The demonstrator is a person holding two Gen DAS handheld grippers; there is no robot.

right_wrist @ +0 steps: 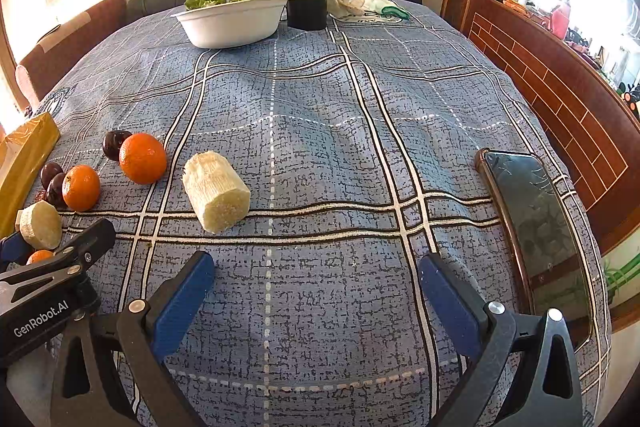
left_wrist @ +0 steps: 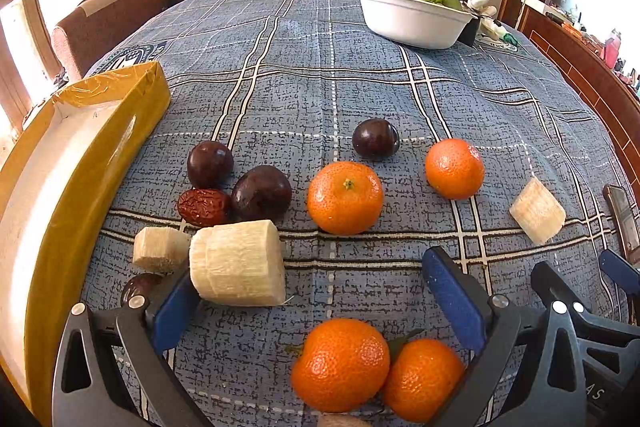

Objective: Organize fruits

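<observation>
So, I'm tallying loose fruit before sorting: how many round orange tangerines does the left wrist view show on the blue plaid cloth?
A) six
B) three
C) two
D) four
D: two round orange tangerines lie mid-cloth, two more touch between the open left gripper fingers.

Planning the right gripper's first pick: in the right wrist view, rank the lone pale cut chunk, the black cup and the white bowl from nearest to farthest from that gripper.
1. pale cut chunk, ahead and to the left of the right gripper.
2. white bowl, far end, left of centre.
3. black cup, just right of the bowl; nearly level with it, so their order is uncertain.
</observation>
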